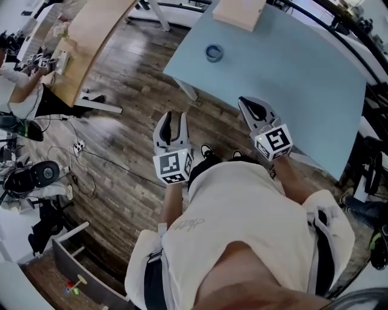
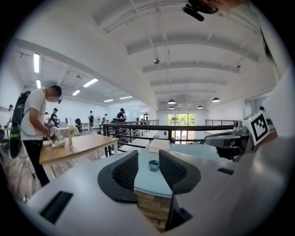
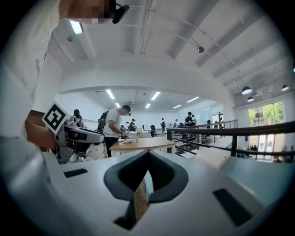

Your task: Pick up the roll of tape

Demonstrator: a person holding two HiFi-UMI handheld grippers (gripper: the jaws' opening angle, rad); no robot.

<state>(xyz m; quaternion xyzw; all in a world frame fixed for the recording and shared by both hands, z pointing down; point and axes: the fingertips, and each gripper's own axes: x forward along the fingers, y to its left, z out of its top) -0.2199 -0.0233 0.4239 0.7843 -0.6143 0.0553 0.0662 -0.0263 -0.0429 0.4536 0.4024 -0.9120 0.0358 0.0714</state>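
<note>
Blue table (image 1: pixel 303 85), roll of tape (image 1: pixel 213 52) on it

Dark plank floor (image 1: pixel 124 148), pale blue table (image 1: pixel 297 72), white beamed ceiling (image 2: pixel 184 57), strip lights (image 2: pixel 36 62).

The table (image 1: pixel 291 79) has a smooth, matt, pale-blue top. At 12 o'clock in the head view, the roll of tape (image 1: pixel 213 52) is too small to judge its finish. Beyond it lies a board (image 1: pixel 239 12) of pale bare wood. At 9 o'clock the floor (image 1: pixel 121 139) is dark wood planking with a faint sheen. The left gripper (image 1: pixel 170 128) and right gripper (image 1: pixel 254 112) have matt grey plastic shells. The left one's pads (image 2: pixel 126 171) are dark and ribbed.
</note>
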